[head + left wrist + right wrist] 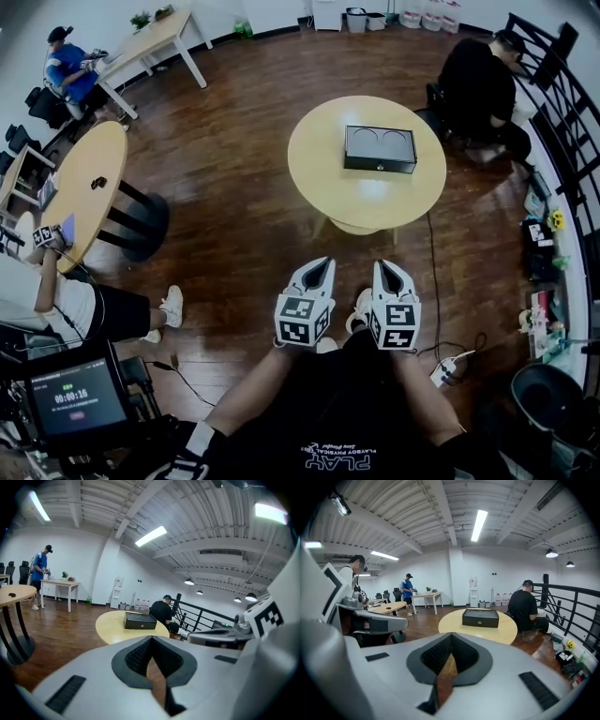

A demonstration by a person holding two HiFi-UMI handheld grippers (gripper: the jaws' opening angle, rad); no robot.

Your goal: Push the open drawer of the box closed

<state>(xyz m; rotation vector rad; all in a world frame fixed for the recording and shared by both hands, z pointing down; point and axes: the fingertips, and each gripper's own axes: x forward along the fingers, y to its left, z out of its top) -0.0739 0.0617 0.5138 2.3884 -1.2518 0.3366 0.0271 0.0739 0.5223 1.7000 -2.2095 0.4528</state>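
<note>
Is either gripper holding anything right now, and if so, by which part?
Nothing is held. The left gripper and right gripper are both shut and empty, well short of the black box on the round table.

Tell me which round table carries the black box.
The middle round table, bearing the box, beside the seated person in black; the other round table, at left, has none.

Wooden floor (234,187), round table (366,202), white wall (454,573), ceiling strip light (479,524).

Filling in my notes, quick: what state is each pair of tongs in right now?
Left tongs: closed, holding nothing.
Right tongs: closed, holding nothing.
</note>
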